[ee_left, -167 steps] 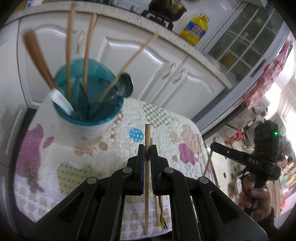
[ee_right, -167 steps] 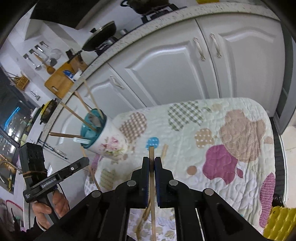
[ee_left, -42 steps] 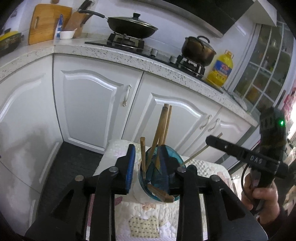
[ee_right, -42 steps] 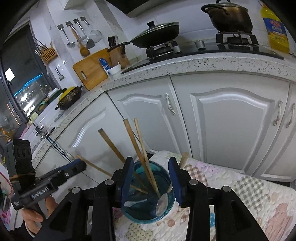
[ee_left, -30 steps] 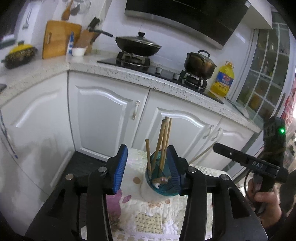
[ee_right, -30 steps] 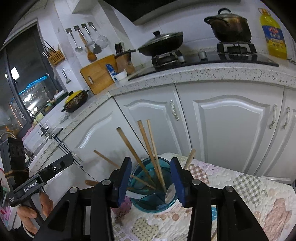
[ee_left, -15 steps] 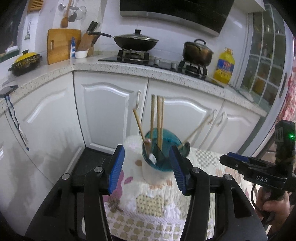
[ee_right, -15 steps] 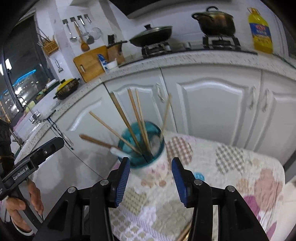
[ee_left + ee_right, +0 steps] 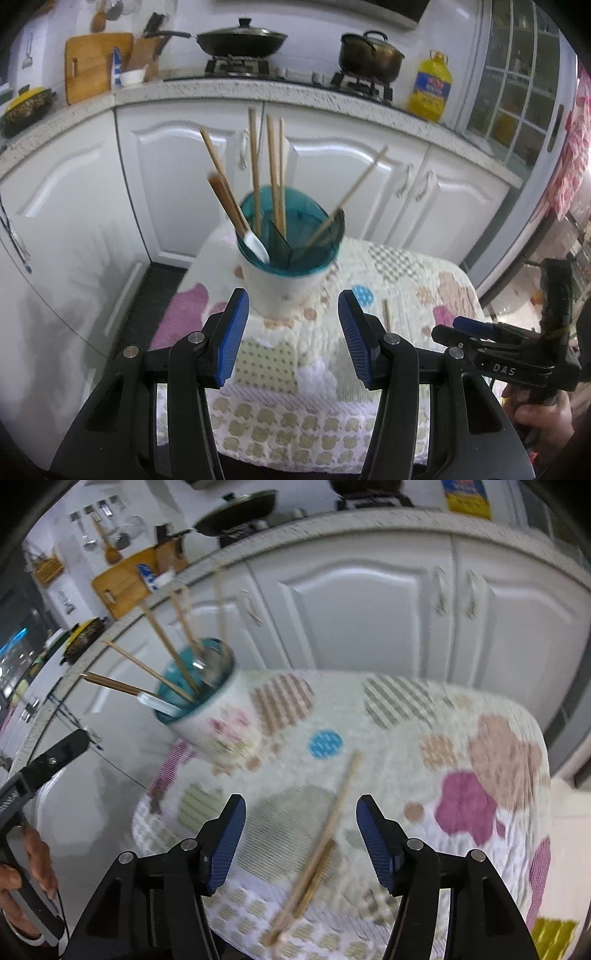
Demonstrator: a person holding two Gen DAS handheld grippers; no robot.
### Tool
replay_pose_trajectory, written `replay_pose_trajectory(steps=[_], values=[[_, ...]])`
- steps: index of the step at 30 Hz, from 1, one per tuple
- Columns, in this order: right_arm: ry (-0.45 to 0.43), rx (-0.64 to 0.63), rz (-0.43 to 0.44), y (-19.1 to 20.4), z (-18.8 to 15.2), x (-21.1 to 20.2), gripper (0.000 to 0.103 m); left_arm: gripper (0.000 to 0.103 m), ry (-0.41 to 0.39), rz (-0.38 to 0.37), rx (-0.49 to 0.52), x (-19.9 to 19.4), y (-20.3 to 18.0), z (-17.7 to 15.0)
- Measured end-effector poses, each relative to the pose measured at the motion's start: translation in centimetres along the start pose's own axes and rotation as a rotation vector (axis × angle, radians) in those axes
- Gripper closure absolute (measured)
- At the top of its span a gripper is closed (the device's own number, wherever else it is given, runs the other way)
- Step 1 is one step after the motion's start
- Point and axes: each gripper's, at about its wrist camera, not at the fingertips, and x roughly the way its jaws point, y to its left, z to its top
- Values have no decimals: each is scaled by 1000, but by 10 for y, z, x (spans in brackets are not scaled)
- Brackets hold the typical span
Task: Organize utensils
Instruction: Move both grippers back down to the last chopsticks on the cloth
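Right gripper (image 9: 301, 842) is opening its jaws as I'm bringing it down over the quilted mat (image 9: 461, 746), nothing pinched yet; a wooden chopstick (image 9: 332, 819) is lying in the gap between the blue pads, untouched. Left gripper (image 9: 291, 332) is hanging at a middling width, empty, facing the utensil cup (image 9: 288, 258) from just in front. Change vs a few seconds back: both grippers were clamping one stick each, now both are empty and the cup is looking fuller, so I'm reading that pair as delivered and this as the reach for the next pick. Count in the cup from the left wrist view: five wooden sticks I'm counting, plus one brown-handled piece with a white end (image 9: 236, 218) and one dark spoon (image 9: 334, 225) against the rim. On the mat: one long chopstick and a shorter wooden piece (image 9: 314, 878) beside its near end, touching or nearly so, too blurred to call. So I'm judging two items remaining.
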Motion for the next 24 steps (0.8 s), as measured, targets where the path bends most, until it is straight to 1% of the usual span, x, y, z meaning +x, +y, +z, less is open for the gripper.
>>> replay_pose_trajectory(steps=[2, 3, 4, 6, 8, 9, 12, 15, 16, 18, 21, 24], values=[[15, 35, -16, -14, -10, 7, 44, 53, 22, -14, -3, 7, -2, -6], [29, 55, -25, -21, -15, 11, 48, 53, 39, -27, -10, 12, -2, -10], [50, 79, -25, -28, -20, 18, 56, 53, 52, -34, -15, 15, -3, -13], [83, 118, -11, -39, -26, 30, 59, 53, 88, -45, -29, 25, -3, -19], [98, 143, -6, -46, -31, 40, 68, 53, 121, -54, -37, 33, -3, -26], [110, 147, -5, -47, -32, 45, 69, 53, 132, -58, -38, 36, -4, -28], [139, 136, 0, -45, -35, 56, 75, 53, 145, -54, -32, 40, -5, -33], [177, 96, 11, -34, -39, 65, 79, 53, 160, -52, -44, 45, -2, -35], [190, 83, 2, -31, -42, 68, 83, 53, 164, -53, -48, 46, -1, -35], [215, 65, -23, -27, -46, 75, 84, 53, 174, -57, -56, 50, 0, -35], [214, 57, -38, -25, -48, 77, 85, 53, 185, -63, -50, 54, -2, -37], [240, 53, -14, -18, -51, 82, 88, 53, 197, -72, -42, 58, -7, -40]])
